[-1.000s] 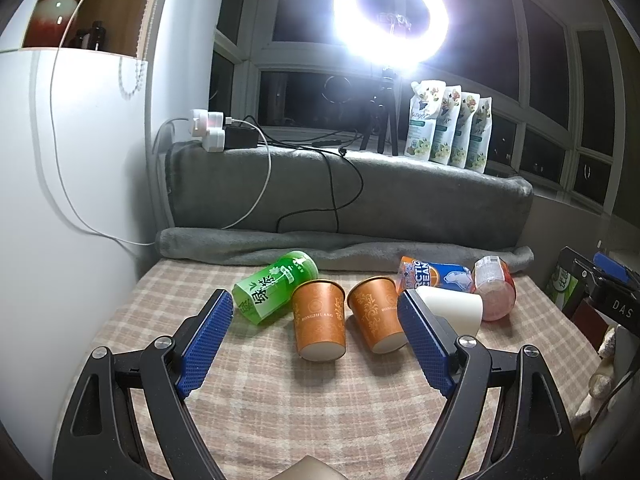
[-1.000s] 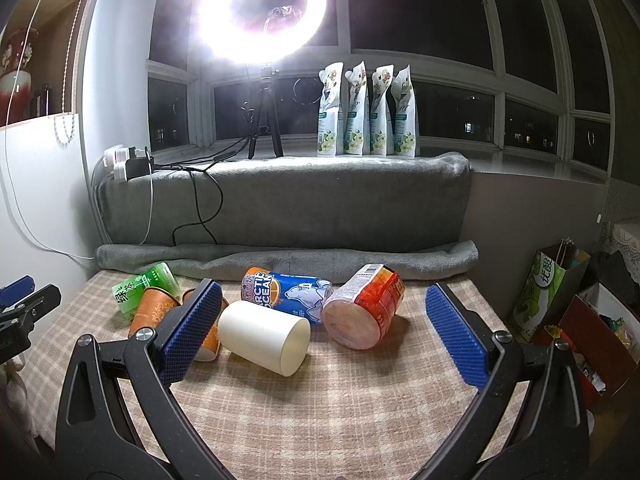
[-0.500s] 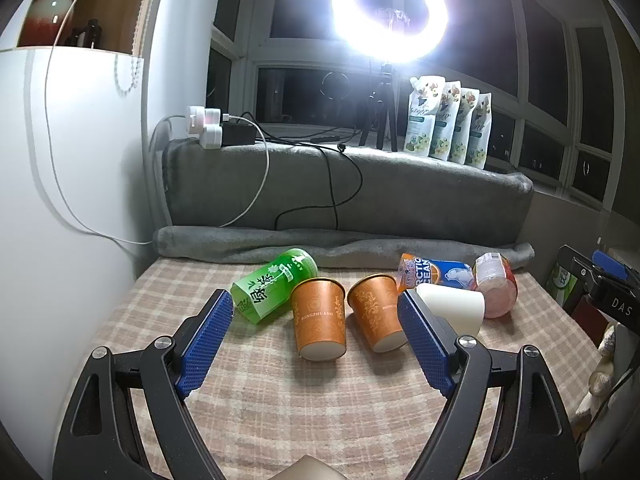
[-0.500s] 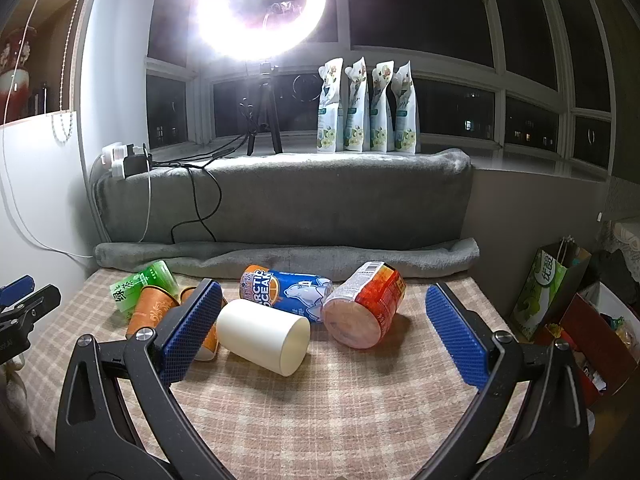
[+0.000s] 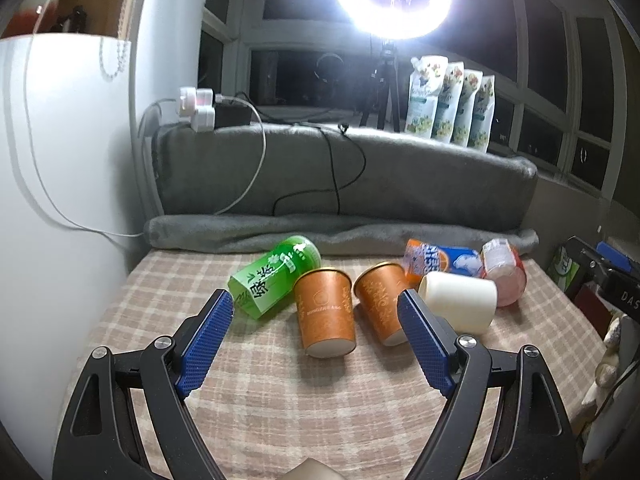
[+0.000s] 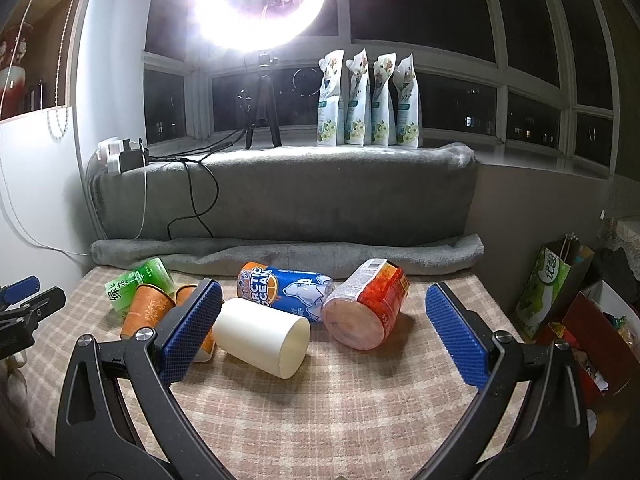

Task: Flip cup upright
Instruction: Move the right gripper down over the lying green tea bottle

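Note:
Several cups lie on their sides on a checked tablecloth (image 5: 320, 400). In the left wrist view a green cup (image 5: 276, 282), two orange paper cups (image 5: 326, 314) (image 5: 380, 304), a white cup (image 5: 460, 306), a blue can (image 5: 440, 260) and a red-labelled cup (image 5: 504, 274) lie in a row. My left gripper (image 5: 316, 344) is open and empty, just short of the orange cups. In the right wrist view the white cup (image 6: 262, 336), blue can (image 6: 288, 290) and red-labelled cup (image 6: 366, 312) lie ahead of my open, empty right gripper (image 6: 320, 332).
A grey rolled blanket (image 6: 280, 256) and a grey padded ledge (image 6: 280, 196) close off the back of the table. A white wall (image 5: 60, 200) stands on the left. Bags and boxes (image 6: 560, 300) sit off the right edge. A ring light (image 6: 260, 0) glares above.
The left wrist view has shifted slightly; the cups sit a little lower and closer in it. The right gripper has hardly moved. No cup has moved.

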Demonstrator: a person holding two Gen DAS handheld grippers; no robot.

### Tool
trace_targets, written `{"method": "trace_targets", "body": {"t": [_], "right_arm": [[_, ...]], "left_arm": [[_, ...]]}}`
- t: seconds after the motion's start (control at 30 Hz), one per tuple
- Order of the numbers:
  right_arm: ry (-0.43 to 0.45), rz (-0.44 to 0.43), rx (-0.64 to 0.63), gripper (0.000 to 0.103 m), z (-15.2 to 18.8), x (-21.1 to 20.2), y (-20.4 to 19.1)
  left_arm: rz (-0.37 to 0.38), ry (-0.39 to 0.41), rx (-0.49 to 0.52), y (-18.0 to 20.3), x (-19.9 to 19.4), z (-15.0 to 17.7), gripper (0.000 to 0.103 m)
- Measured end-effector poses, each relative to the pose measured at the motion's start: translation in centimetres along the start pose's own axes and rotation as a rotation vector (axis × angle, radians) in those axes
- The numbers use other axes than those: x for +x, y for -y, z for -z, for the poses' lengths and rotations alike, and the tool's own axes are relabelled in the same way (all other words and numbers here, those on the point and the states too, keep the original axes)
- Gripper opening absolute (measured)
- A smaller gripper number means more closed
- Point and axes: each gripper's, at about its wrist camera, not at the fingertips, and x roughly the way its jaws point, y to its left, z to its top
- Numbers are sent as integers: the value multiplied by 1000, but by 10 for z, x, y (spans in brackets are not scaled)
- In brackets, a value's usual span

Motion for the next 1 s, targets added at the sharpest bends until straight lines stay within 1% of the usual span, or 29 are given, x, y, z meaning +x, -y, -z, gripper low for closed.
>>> {"method": "trace_targets", "body": {"t": [0.2,0.3,0.37,0.43,0.5,0.53,0.6,0.63,0.77,0.9,1.0], "right_arm": [[-27,2,3,103,3,14,-2],[-40,2,4,103,4,18,-1],[-52,-2,5,103,3,22,0],[-65,-21,-5,103,-1,30,-1],[-83,-77,-44,103,-7,37,-6],[-99,-129,-88,103,-14,44,-13],[-110,-197,-177,103,-25,54,-25],[-114,-238,-245,103,-34,61,-36],[-138,-343,-451,103,-56,94,-76],[-199,-462,-635,103,-65,129,-123],[-234,-562,-759,103,-64,148,-162]], "left_arm": [[32,-119,-8,-27,32,-7,84],[31,-173,31,-36,51,-13,83],[45,-214,52,-42,65,-18,83],[50,-238,60,-46,74,-22,83],[33,-248,66,-50,80,-23,83],[30,-254,66,-51,81,-24,83],[33,-261,66,-54,81,-24,83],[32,-261,66,-55,81,-23,83],[23,-262,57,-61,74,-18,83],[7,-263,32,-74,69,-15,83],[-6,-267,-1,-86,65,-13,83]]}}
